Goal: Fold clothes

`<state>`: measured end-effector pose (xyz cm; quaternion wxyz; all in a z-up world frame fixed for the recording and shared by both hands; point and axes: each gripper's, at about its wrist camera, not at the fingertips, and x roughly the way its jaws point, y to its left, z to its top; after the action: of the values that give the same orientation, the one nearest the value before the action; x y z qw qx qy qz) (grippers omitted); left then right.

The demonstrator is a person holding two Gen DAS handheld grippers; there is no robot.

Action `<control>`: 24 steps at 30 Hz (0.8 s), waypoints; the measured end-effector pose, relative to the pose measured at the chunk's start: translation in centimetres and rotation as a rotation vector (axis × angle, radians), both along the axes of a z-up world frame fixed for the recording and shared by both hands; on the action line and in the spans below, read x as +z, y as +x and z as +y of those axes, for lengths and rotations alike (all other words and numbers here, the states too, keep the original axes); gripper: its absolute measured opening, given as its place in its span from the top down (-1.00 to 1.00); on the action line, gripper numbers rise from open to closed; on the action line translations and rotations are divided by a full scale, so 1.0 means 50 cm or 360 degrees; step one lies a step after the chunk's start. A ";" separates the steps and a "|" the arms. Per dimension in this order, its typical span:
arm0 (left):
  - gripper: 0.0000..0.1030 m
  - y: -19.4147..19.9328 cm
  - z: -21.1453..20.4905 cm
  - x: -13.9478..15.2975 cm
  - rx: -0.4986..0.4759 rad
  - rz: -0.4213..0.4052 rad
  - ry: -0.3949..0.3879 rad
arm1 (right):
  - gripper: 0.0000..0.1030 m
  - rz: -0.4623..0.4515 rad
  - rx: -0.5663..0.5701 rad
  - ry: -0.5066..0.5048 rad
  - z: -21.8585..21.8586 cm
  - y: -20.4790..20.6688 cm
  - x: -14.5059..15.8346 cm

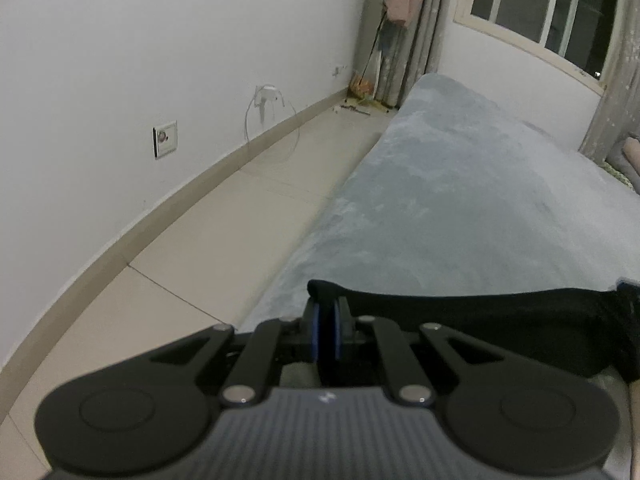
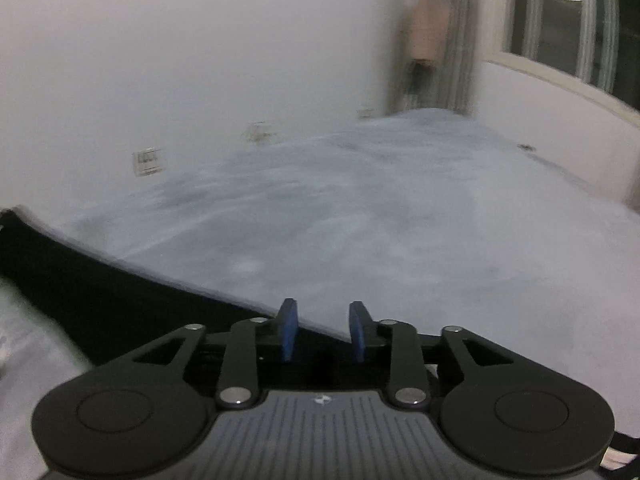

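a pale blue-grey blanket (image 1: 460, 200), plush and faintly mottled, spreads ahead of both sets of fingers and covers the bed. left of the left fingers lie smooth beige floor tiles (image 1: 224, 240) under a plain white wall (image 1: 120, 60). a black garment (image 1: 480, 320), soft and matte, stretches as a long band from the left fingertips off to their right, over the blanket's near edge. the left gripper (image 1: 327, 320) has its blue pads pinched together on a folded corner of that garment. in the right view, which is blurred, the garment (image 2: 100, 292) runs from the far left down beneath the fingers. the right gripper (image 2: 322, 334) stands parted, blue pads apart, nothing pressed between them.
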<state>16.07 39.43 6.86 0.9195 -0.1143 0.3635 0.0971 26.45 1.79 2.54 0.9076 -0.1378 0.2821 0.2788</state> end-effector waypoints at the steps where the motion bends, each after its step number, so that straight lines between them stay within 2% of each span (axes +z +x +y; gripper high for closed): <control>1: 0.88 0.004 0.004 0.001 0.0006 -0.0006 -0.0010 | 0.26 0.0021 0.0075 -0.0037 0.006 -0.019 -0.008; 2: 0.88 0.007 0.007 -0.001 0.0013 -0.0003 -0.0019 | 0.19 0.0042 0.0150 -0.0073 0.012 -0.038 -0.016; 4: 0.88 0.010 0.013 -0.011 0.0029 0.0014 -0.0035 | 0.19 0.0086 0.0272 -0.0199 0.028 -0.067 -0.049; 5: 0.87 0.010 0.015 -0.017 0.0022 0.0039 -0.0040 | 0.19 0.0093 0.0278 -0.0213 0.030 -0.073 -0.060; 6: 0.81 0.011 0.015 -0.024 0.0004 0.0076 -0.0042 | 0.20 0.0094 0.0262 -0.0195 0.030 -0.075 -0.066; 7: 0.69 0.006 0.018 -0.025 0.0008 0.0086 -0.0057 | 0.30 0.0095 0.0246 -0.0177 0.029 -0.078 -0.072; 8: 0.63 -0.003 0.027 -0.020 0.0041 0.0071 -0.0087 | 0.50 0.0109 0.0234 -0.0149 0.027 -0.077 -0.069; 9: 0.49 -0.014 0.038 -0.014 0.0077 0.0047 -0.0123 | 0.60 0.0123 0.0215 -0.0114 0.023 -0.075 -0.062; 10: 0.44 -0.027 0.046 -0.007 0.0095 0.0028 -0.0153 | 0.65 0.0120 0.0183 -0.0076 0.018 -0.075 -0.054; 13: 0.26 -0.061 0.054 0.010 0.0104 0.0002 -0.0221 | 0.65 0.0089 0.0126 0.0022 0.002 -0.080 -0.034; 16: 0.20 -0.064 0.022 0.007 0.0039 0.0066 -0.0244 | 0.64 0.0131 0.0081 0.0110 -0.010 -0.082 -0.025; 18: 0.13 -0.048 0.001 -0.003 -0.0004 0.0111 -0.0283 | 0.64 0.0161 0.0019 0.0113 -0.014 -0.082 -0.030; 20: 0.10 -0.027 -0.013 -0.020 0.0008 0.0181 -0.0270 | 0.64 0.0173 0.0001 0.0102 -0.017 -0.087 -0.038; 23: 0.11 -0.010 -0.025 -0.043 0.0051 0.0220 -0.0225 | 0.64 0.0156 0.0005 0.0049 -0.018 -0.097 -0.048; 24: 0.30 -0.010 -0.026 -0.045 0.0066 0.0217 -0.0217 | 0.64 0.0160 0.0015 0.0026 -0.018 -0.099 -0.054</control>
<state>15.57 38.13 4.59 0.8805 -0.1771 0.4284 0.0986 21.53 0.90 -0.18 0.8921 -0.1176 0.3243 0.2919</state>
